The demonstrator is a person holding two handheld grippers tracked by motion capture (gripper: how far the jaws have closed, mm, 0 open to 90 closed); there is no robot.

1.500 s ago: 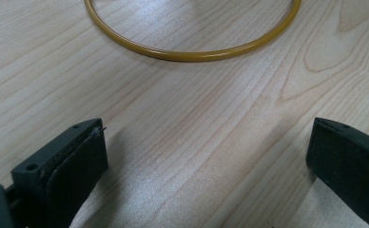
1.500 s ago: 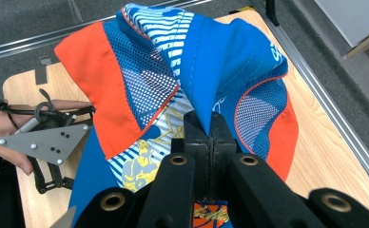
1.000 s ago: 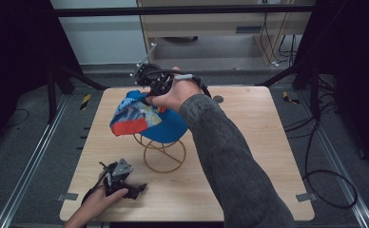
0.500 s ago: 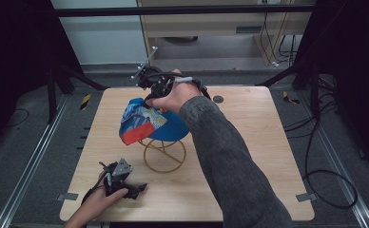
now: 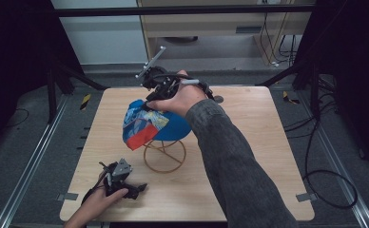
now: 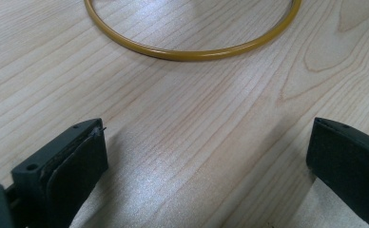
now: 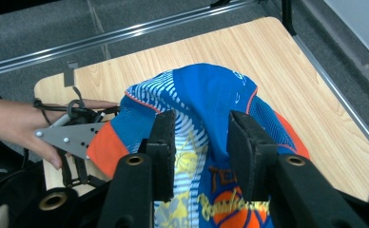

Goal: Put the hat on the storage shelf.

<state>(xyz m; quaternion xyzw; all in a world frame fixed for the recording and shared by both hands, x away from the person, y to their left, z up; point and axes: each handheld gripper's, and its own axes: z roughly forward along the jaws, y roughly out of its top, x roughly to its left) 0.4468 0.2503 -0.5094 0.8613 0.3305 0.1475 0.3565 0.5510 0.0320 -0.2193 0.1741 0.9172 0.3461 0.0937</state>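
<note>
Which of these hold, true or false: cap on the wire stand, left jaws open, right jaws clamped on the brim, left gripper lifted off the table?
1. The blue cap sits on the wire stand. True.
2. The left gripper has its jaws wide apart over bare table. True.
3. The right gripper is clamped on the orange brim. False: its jaws have just been opening, straddling the cap's crown.
4. The left gripper is raised high above the cap. False: it rests low at the table's near edge.

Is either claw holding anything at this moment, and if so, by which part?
Nothing is held. The right claw has just been opening, its jaws parted around a raised fold of the cap on the wire stand. The left claw stands open over bare table.
</note>
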